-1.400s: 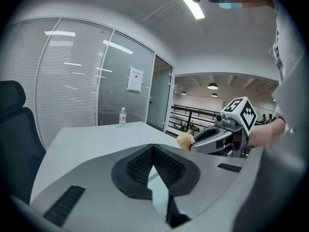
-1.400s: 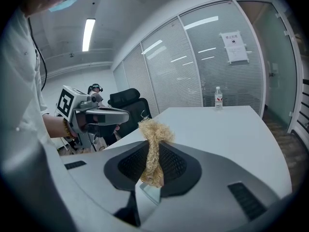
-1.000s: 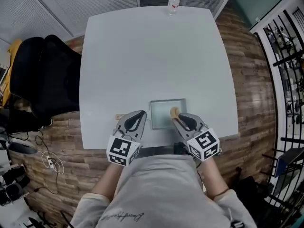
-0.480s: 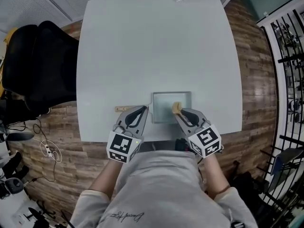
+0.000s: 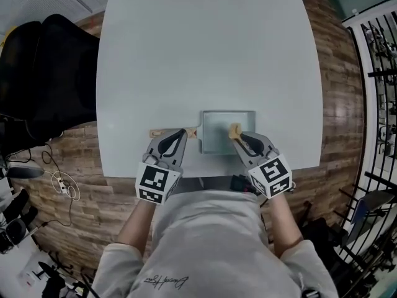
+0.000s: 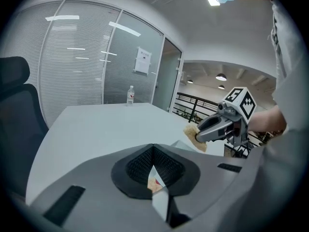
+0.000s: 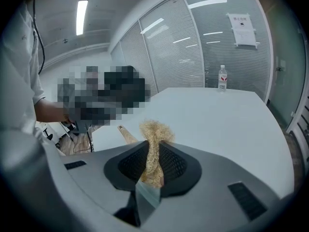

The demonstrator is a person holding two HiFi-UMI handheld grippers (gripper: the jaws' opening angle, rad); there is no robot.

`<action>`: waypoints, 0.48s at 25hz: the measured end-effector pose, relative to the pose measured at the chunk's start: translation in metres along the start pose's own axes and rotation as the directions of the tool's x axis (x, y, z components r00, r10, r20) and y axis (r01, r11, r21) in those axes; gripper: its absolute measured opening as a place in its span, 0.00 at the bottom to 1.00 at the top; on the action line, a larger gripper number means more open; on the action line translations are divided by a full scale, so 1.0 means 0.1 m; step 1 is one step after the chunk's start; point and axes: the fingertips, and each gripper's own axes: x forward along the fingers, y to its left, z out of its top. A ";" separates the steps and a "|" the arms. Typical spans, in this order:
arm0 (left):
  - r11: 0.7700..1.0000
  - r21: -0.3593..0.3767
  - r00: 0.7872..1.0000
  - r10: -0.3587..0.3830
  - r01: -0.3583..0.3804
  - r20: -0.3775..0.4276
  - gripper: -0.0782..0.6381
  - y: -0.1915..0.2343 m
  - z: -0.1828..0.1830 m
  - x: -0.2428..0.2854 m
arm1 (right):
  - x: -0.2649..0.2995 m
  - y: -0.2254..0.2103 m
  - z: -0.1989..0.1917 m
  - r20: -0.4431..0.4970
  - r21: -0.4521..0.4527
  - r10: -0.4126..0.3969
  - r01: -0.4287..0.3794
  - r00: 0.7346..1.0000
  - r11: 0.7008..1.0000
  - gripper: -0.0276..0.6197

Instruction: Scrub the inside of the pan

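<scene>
A grey rectangular pan (image 5: 217,143) sits near the front edge of the white bench (image 5: 205,54), with its wooden handle (image 5: 159,133) pointing to the person's left. The left gripper (image 5: 181,133) reaches in from the near side, and its fingers are pressed together on the handle close to where it joins the pan; a sliver of tan wood shows between them in the left gripper view. The right gripper (image 5: 237,136) comes in over the pan's near right corner, its fingers pinching a tan, fibrous scrubber (image 5: 234,130) whose tuft sticks out past the tips. The scrubber is over the right part of the pan's inside; whether it touches the bottom I cannot tell. A water bottle (image 7: 222,79) stands upright at the far edge of the bench, well apart from the pan. A black chair (image 5: 43,85) stands beside the bench on the left
</scene>
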 end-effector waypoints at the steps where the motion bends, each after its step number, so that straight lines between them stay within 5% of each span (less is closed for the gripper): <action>1: 1.000 0.024 1.000 -0.009 0.010 -0.014 0.12 0.01 -0.03 0.02 | 0.01 -0.01 -0.02 -0.008 -0.007 -0.001 0.001 1.000 1.000 0.16; 5: 0.968 0.226 0.983 -0.069 0.106 -0.168 0.12 -0.02 -0.23 0.11 | 0.04 -0.03 -0.06 -0.035 -0.044 -0.002 0.000 0.999 0.999 0.16; 12: 0.798 0.495 0.888 -0.106 0.344 -0.448 0.13 -0.01 -0.59 0.25 | 0.12 -0.04 -0.12 -0.062 -0.045 0.010 -0.012 0.998 0.999 0.16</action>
